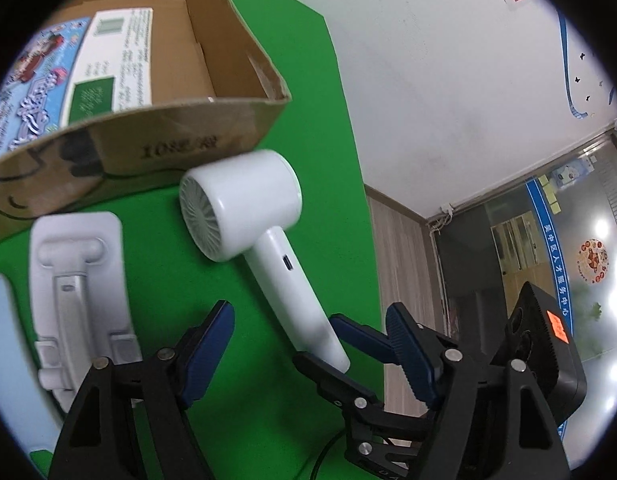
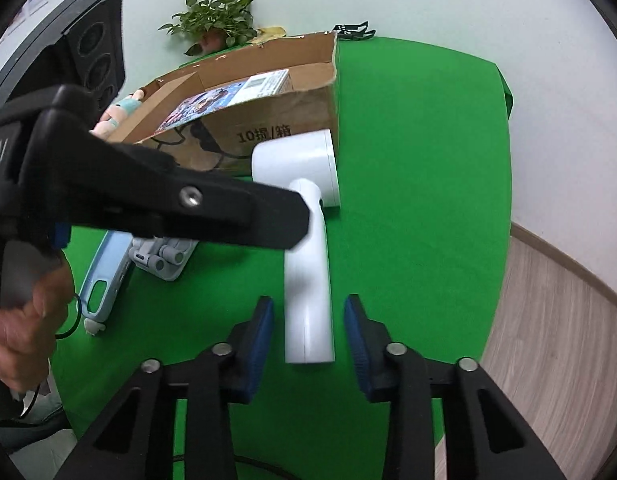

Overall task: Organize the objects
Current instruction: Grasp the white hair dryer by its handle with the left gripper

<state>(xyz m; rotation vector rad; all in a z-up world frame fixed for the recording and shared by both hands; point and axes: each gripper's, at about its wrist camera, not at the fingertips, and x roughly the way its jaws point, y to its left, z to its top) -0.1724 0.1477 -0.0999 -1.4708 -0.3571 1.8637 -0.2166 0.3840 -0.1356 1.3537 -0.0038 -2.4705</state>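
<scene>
A white hair dryer (image 1: 244, 208) (image 2: 308, 280) lies on the green table (image 2: 420, 200), its head against a cardboard box (image 1: 236, 80) (image 2: 268, 120). My right gripper (image 2: 308, 308) is open. Its blue pads (image 2: 264, 328) straddle the end of the dryer's handle, with a green gap showing on each side. My left gripper (image 1: 308, 316) hangs open over the handle's middle, touching nothing. In the right wrist view one of its black fingers (image 2: 228, 216) crosses in front of the handle. In the box lies a flat blue-and-white printed package (image 1: 88, 60).
A white folding stand (image 1: 80, 280) (image 2: 164, 256) and a light blue case (image 2: 104, 280) lie left of the dryer. A plush toy (image 2: 120, 112) and a potted plant (image 2: 212, 24) sit behind the box. The table's right edge drops to a wooden floor (image 2: 548, 340).
</scene>
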